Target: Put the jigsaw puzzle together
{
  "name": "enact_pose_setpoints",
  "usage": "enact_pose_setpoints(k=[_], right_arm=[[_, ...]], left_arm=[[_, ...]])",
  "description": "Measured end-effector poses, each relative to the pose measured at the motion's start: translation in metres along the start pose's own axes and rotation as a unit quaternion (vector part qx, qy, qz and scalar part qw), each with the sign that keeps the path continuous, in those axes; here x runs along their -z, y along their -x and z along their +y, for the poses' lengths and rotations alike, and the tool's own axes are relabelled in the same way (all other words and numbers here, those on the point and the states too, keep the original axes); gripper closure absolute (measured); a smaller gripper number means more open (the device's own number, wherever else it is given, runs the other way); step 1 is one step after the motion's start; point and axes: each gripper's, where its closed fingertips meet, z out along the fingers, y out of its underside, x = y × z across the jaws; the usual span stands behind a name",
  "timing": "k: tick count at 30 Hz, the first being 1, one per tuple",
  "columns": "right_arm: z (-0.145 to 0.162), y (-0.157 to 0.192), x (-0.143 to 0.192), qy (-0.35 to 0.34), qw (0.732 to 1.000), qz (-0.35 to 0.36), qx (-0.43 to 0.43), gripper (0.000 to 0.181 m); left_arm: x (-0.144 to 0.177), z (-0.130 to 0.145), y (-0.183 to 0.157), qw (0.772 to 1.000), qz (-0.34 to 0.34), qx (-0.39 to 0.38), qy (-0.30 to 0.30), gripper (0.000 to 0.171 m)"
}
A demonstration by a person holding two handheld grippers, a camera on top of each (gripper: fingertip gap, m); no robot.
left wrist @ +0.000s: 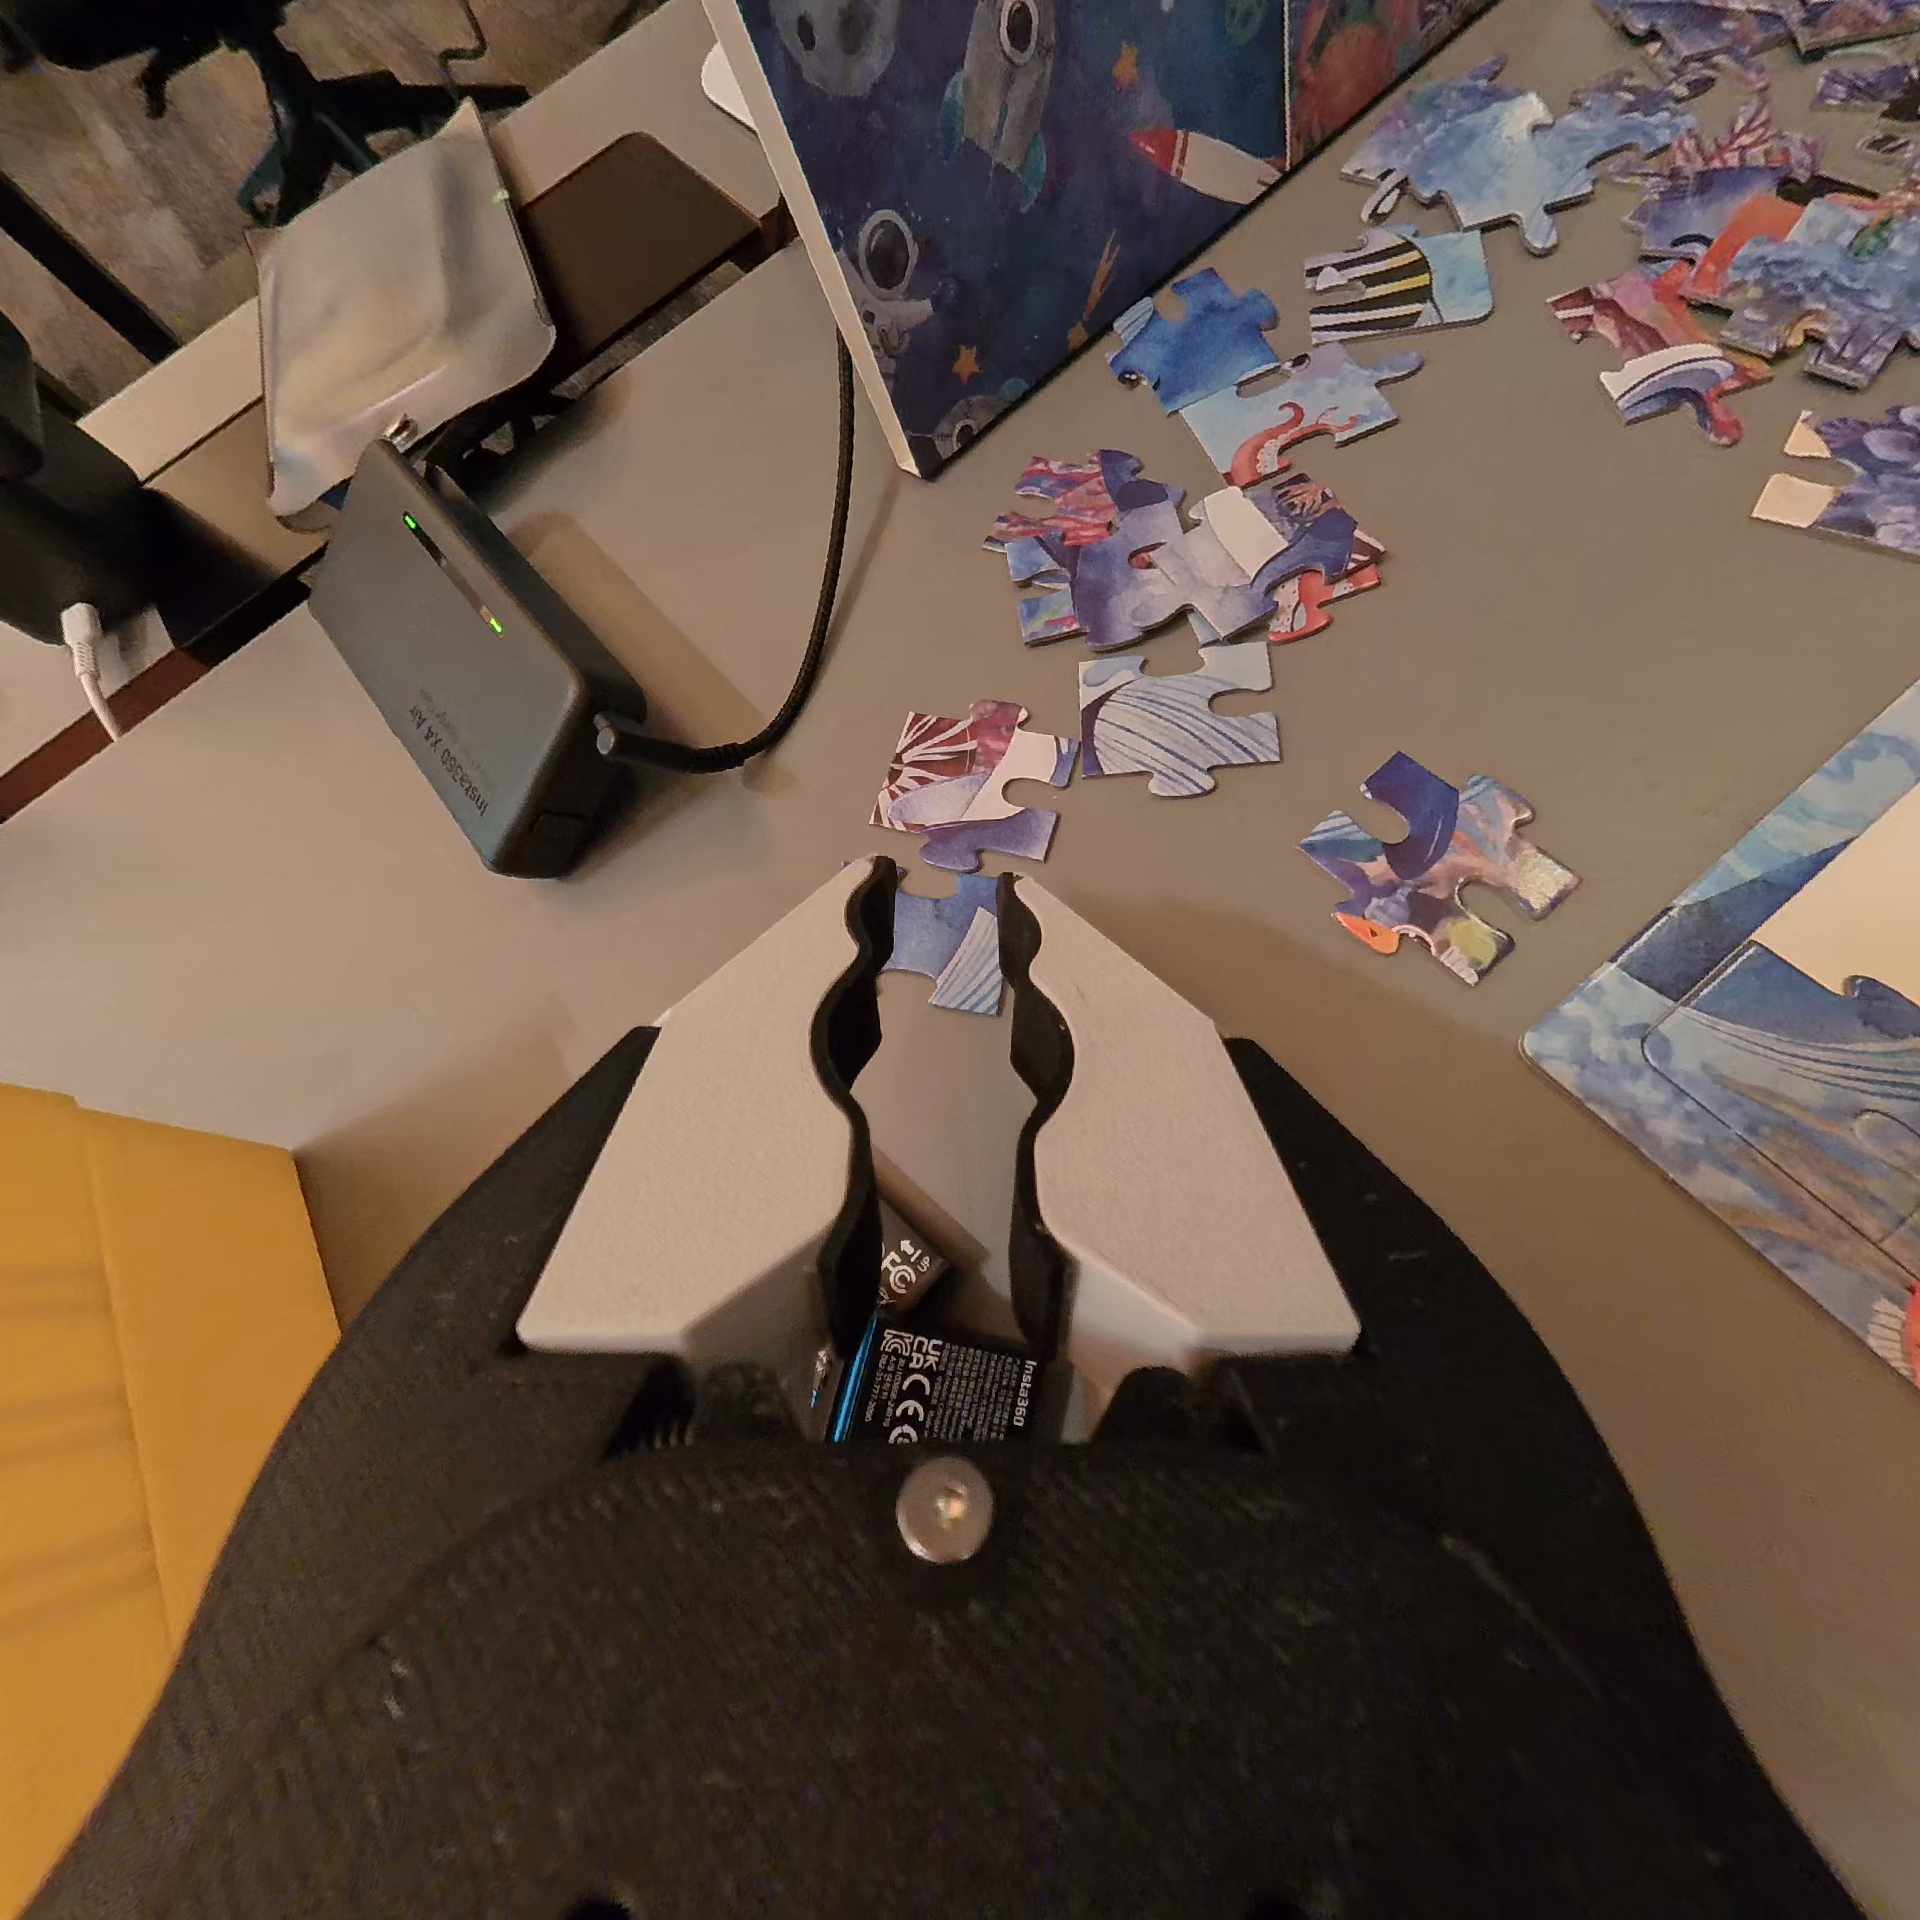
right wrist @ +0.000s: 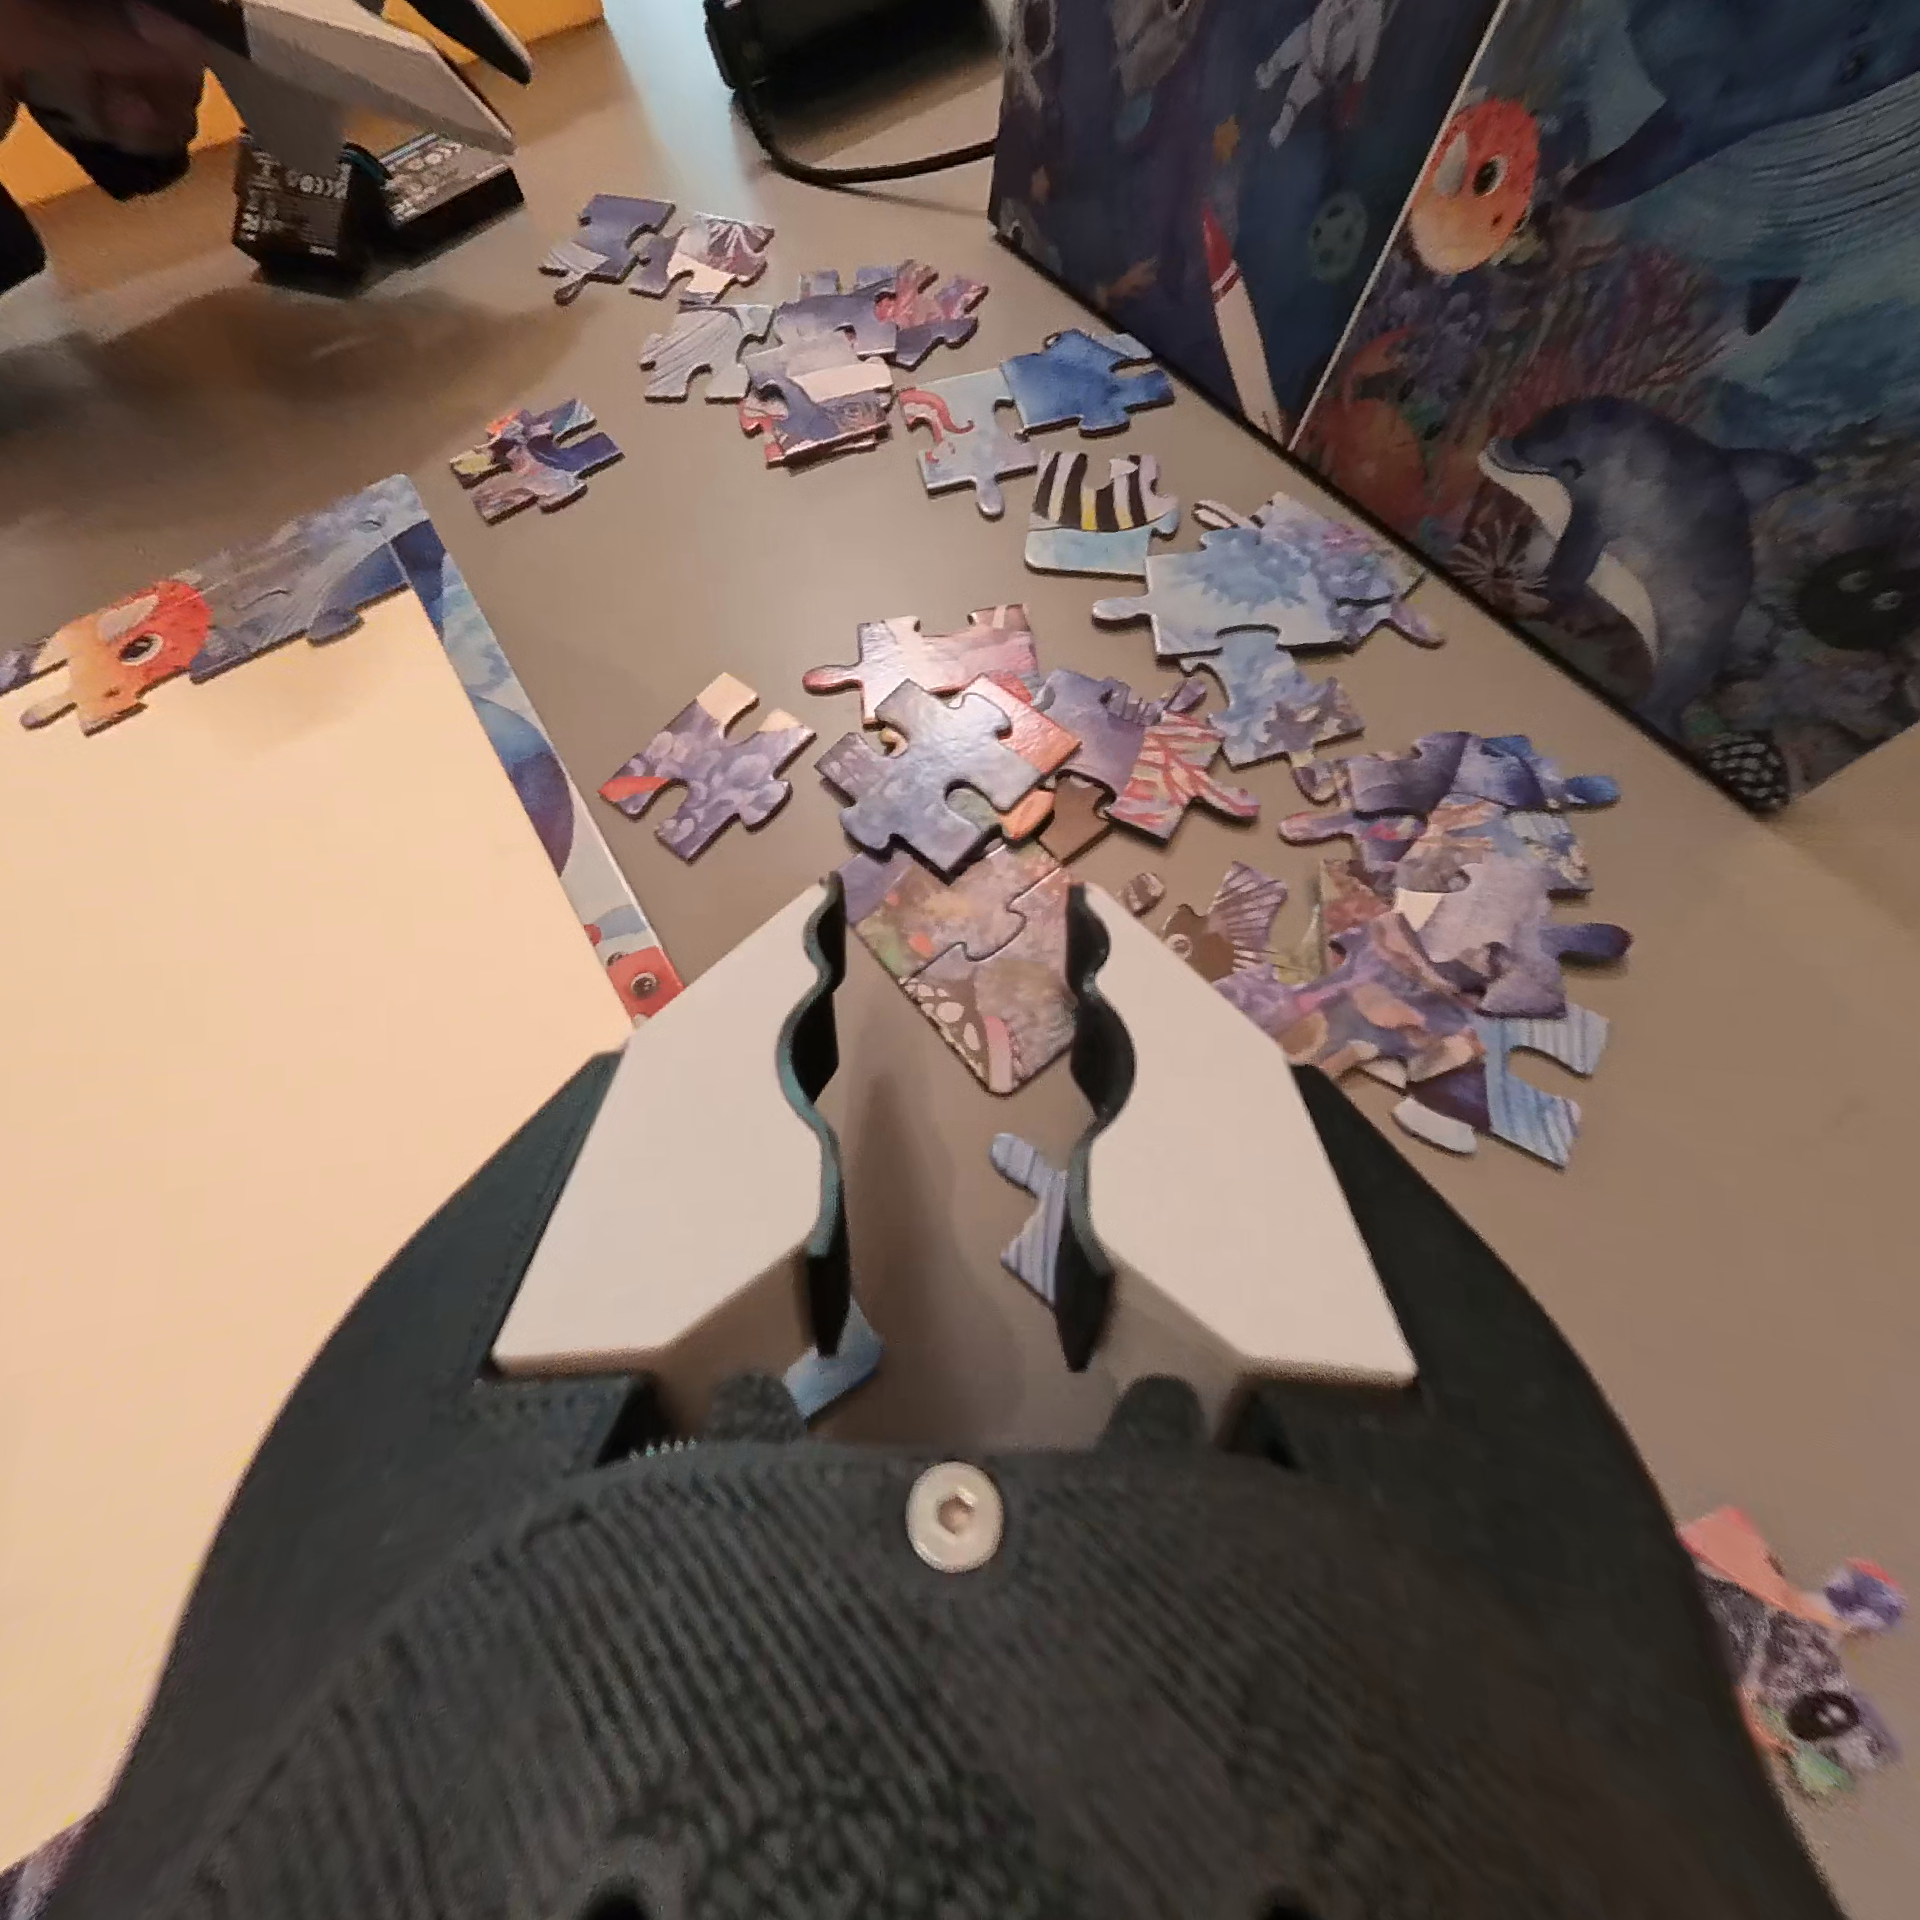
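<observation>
Loose blue sea-themed jigsaw pieces [left wrist: 1184, 551] lie scattered on the grey table [left wrist: 623, 987]. My left gripper [left wrist: 945, 878] is open, its tips on either side of a blue-and-white piece [left wrist: 951, 940] lying flat on the table. My right gripper [right wrist: 956, 899] is open and empty, its tips over two joined dark pieces [right wrist: 977, 977] at the near edge of a pile [right wrist: 1434, 914]. The puzzle board [right wrist: 260, 935] is cream with a blue border; a few pieces with an orange fish [right wrist: 135, 634] sit in its far edge. The board also shows in the left wrist view [left wrist: 1766, 1091]. The left gripper [right wrist: 364, 83] shows far left in the right wrist view.
The upright puzzle box [right wrist: 1558, 312] stands behind the pieces, also in the left wrist view [left wrist: 987, 208]. A black device [left wrist: 457, 665] with a braided cable [left wrist: 831, 540] lies to the left. A silver bag [left wrist: 395, 312] is beyond it. A yellow surface [left wrist: 125, 1351] is beside the table edge. The left gripper's tips are roughly 30 cm from the right gripper's. Measured from the fingertips, the blue-and-white piece [left wrist: 951, 940] is 4 cm or so from the left gripper and 30 cm from the right. It turns up in the right wrist view [right wrist: 594, 246] as well.
</observation>
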Motion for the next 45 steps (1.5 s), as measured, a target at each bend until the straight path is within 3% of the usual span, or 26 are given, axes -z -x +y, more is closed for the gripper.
enact_pose_setpoints(k=[7,14,21,45], right_arm=[[-0.024,-0.038,0.029,-0.079,0.991,0.107,-0.024,0.148],[-0.041,-0.051,0.054,-0.166,0.976,0.112,-0.082,0.151],[-0.040,-0.058,0.059,-0.160,0.974,0.144,-0.070,0.156],[-0.042,-0.057,0.061,-0.166,0.973,0.144,-0.073,0.162]], left_arm=[[0.000,0.000,0.000,1.000,-0.001,-0.001,0.000,0.155],[0.000,0.001,0.000,1.000,-0.001,-0.002,0.001,0.155],[0.000,0.000,0.000,1.000,-0.002,-0.002,0.001,0.154],[0.000,0.001,0.000,1.000,-0.004,-0.005,0.004,0.154]])
